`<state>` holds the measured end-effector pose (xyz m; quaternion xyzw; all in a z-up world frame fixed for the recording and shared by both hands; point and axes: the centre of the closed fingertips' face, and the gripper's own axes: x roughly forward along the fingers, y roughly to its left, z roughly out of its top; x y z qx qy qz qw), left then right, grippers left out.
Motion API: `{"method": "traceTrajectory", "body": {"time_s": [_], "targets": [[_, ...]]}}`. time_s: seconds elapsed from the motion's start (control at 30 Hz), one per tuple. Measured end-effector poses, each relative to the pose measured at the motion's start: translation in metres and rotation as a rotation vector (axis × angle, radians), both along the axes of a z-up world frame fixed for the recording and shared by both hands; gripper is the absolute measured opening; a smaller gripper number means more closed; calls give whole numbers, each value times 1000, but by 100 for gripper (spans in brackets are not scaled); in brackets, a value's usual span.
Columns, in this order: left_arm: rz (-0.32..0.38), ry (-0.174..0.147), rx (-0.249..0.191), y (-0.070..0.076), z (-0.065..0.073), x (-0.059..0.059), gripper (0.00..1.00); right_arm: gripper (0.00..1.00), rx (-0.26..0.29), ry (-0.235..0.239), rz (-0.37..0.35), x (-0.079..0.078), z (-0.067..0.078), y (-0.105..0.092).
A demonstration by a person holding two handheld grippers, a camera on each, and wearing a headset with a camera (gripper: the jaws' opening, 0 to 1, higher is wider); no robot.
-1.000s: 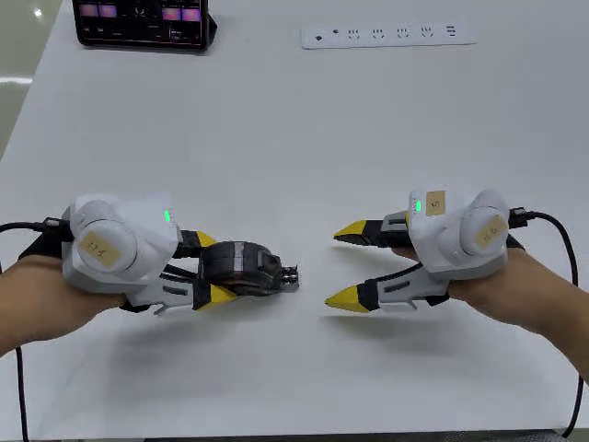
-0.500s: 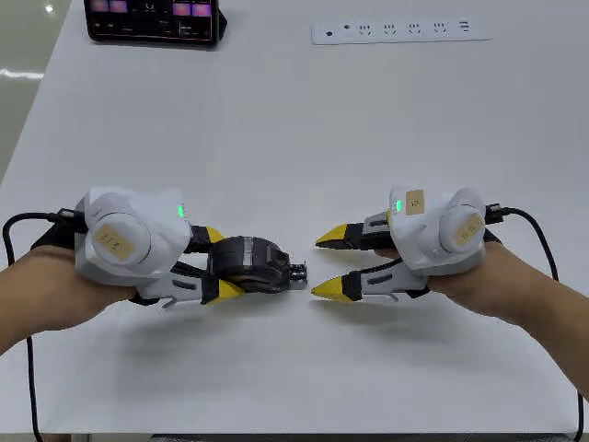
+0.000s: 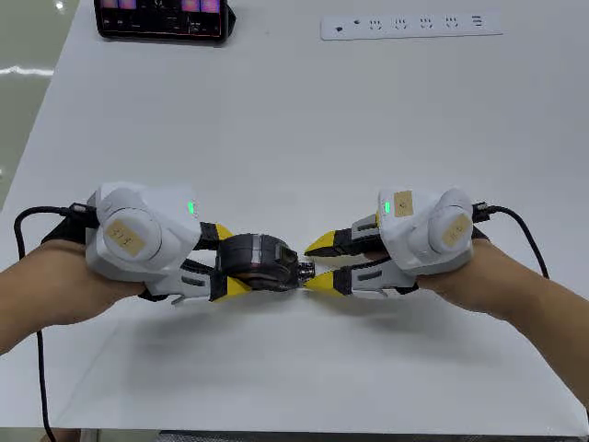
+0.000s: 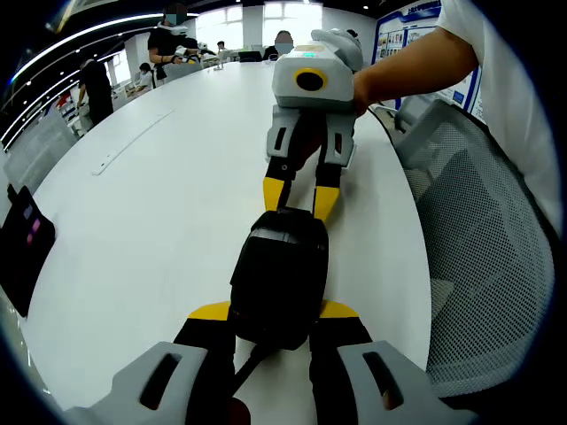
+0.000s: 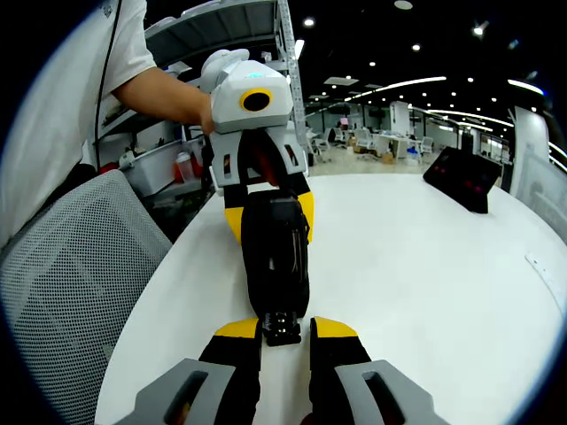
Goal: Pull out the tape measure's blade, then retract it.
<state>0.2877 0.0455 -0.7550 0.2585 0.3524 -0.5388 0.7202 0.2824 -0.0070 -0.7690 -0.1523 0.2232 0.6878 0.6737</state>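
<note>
Holding the tape measure [image 3: 258, 262] [image 4: 279, 274] [image 5: 275, 248] by its black case, the left gripper [image 3: 227, 261] [image 4: 275, 310] [image 5: 270, 217] has its fingers [image 3: 221, 236] clenched on the two sides of the case. The tape measure is near the front edge of the white surface [image 3: 294, 138], between the two grippers. I cannot tell if it rests on the surface or hangs just above it. Its hook [image 3: 302, 270] [image 5: 282, 328] points toward the right gripper [image 3: 316, 264] [image 5: 285, 329] [image 4: 301, 197].

The yellow tips of the right fingers [image 3: 322, 246] stand close on both sides of the hook. In the right gripper view the hook sits exactly between them, with almost no gap. I cannot tell whether they already press on it. No length of blade is visible outside the case. A white power strip [image 3: 411, 25] lies at the far side of the surface, well apart from the grippers.
</note>
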Motion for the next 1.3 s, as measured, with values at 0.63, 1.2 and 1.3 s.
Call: {"method": "traceTrajectory", "body": {"time_s": [0.63, 1.2, 1.3], "targets": [[8, 8, 0, 2, 0, 1, 27, 12, 4, -2, 33, -2, -4, 4], [-1, 7, 3, 2, -1, 1, 27, 10, -14, -29, 45, -2, -4, 3], [-5, 4, 6, 2, 0, 1, 26, 10, -18, -30, 47, -2, -4, 0]]}}
